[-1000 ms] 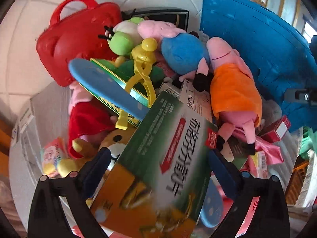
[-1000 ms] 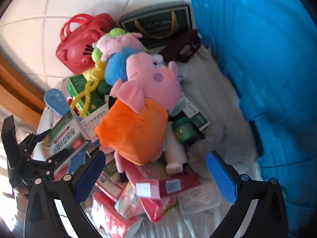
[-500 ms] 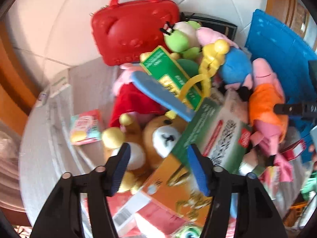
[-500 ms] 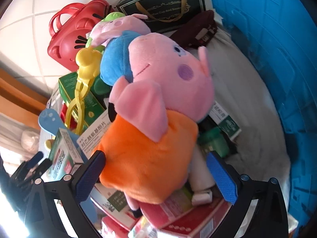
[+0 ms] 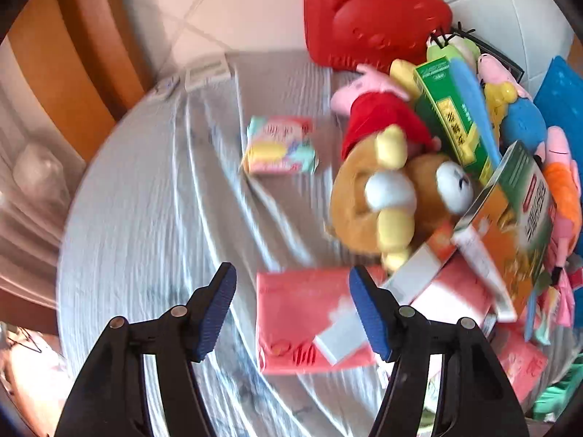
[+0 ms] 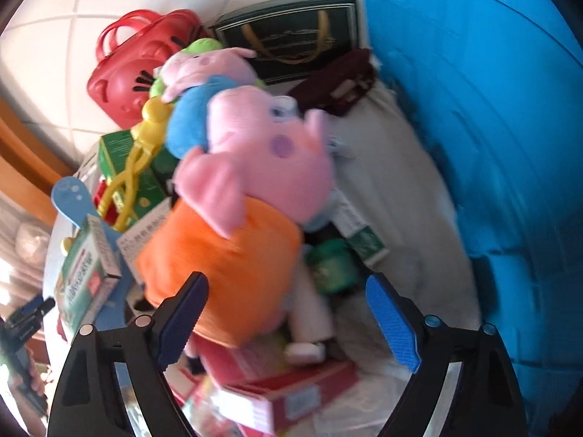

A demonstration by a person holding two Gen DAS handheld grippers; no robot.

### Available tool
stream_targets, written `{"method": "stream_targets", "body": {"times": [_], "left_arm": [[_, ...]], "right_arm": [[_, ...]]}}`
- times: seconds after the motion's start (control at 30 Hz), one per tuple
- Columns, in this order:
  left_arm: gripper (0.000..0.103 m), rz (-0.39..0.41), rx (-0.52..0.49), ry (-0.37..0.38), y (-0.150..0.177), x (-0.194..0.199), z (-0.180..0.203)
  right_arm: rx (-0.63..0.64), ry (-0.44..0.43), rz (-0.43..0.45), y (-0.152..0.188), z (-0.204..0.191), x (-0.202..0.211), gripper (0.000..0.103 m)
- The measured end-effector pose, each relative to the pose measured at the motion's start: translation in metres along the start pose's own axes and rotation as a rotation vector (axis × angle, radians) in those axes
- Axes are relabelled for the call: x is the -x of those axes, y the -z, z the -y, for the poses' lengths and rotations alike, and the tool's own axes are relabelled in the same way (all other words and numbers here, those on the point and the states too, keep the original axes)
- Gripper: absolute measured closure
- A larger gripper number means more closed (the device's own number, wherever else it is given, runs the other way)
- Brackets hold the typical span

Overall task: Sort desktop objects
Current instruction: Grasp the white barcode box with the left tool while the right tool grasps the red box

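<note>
A pile of toys and boxes lies on a grey cloth. In the left wrist view my left gripper is open and empty above a pink packet. The green-and-orange medicine box leans in the pile at the right, beside a brown bear plush. In the right wrist view my right gripper is open around the lower part of a pink pig plush in an orange dress, without gripping it. The medicine box also shows at the left in this view.
A red toy case stands at the back, also visible in the right wrist view. A blue crate wall rises at the right. A dark gift bag, a small pastel packet and a red box lie about.
My left gripper let go of the medicine box, which now leans in the pile, and swung left over the pink packet. My right gripper closed in on the orange-dressed pig.
</note>
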State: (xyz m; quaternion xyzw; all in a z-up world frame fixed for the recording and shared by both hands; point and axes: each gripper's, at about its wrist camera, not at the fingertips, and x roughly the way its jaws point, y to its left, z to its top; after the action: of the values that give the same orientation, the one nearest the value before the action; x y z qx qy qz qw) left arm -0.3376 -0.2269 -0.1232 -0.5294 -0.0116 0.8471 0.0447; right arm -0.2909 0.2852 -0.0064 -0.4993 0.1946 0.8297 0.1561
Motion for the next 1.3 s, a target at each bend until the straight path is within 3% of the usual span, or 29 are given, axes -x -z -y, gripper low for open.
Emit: {"method": "stream_targets", "body": {"times": [0.13, 0.2, 0.4, 0.57, 0.7, 0.77, 0.9, 1.0, 1.07, 1.3], "left_arm": [[0.039, 0.007, -0.058, 0.096, 0.011, -0.002, 0.009], [0.036, 0.003, -0.111, 0.080, 0.012, -0.013, 0.021], [0.033, 0.023, -0.143, 0.127, 0.008, -0.021, 0.040], [0.033, 0.037, -0.189, 0.082, 0.005, -0.016, 0.050], [0.033, 0.043, -0.170, 0.100, 0.009, -0.012, 0.046], [0.033, 0.032, -0.211, 0.049, 0.018, -0.013, 0.047], [0.035, 0.022, -0.238, 0.042, 0.036, -0.007, 0.049], [0.037, -0.054, -0.311, -0.086, 0.058, -0.023, 0.057], [0.037, -0.080, -0.327, -0.092, 0.068, -0.031, 0.059], [0.037, 0.070, -0.324, -0.091, 0.045, 0.002, 0.064]], "right_arm": [[-0.035, 0.008, -0.003, 0.008, 0.017, 0.007, 0.013], [-0.042, 0.035, 0.000, 0.012, 0.022, 0.010, 0.013], [-0.082, 0.044, -0.019, 0.031, 0.036, 0.015, 0.013], [-0.056, 0.022, -0.034, 0.049, 0.032, 0.021, 0.013], [-0.019, -0.015, 0.025, 0.066, 0.023, 0.050, 0.013], [-0.022, -0.017, 0.060, 0.072, 0.022, 0.062, 0.014], [0.010, -0.031, 0.046, 0.084, 0.019, 0.062, 0.030], [0.047, -0.087, 0.019, 0.091, 0.009, 0.047, 0.031], [0.065, -0.099, 0.008, 0.091, 0.003, 0.035, 0.031], [0.178, -0.066, -0.026, 0.083, -0.018, 0.001, 0.031]]}}
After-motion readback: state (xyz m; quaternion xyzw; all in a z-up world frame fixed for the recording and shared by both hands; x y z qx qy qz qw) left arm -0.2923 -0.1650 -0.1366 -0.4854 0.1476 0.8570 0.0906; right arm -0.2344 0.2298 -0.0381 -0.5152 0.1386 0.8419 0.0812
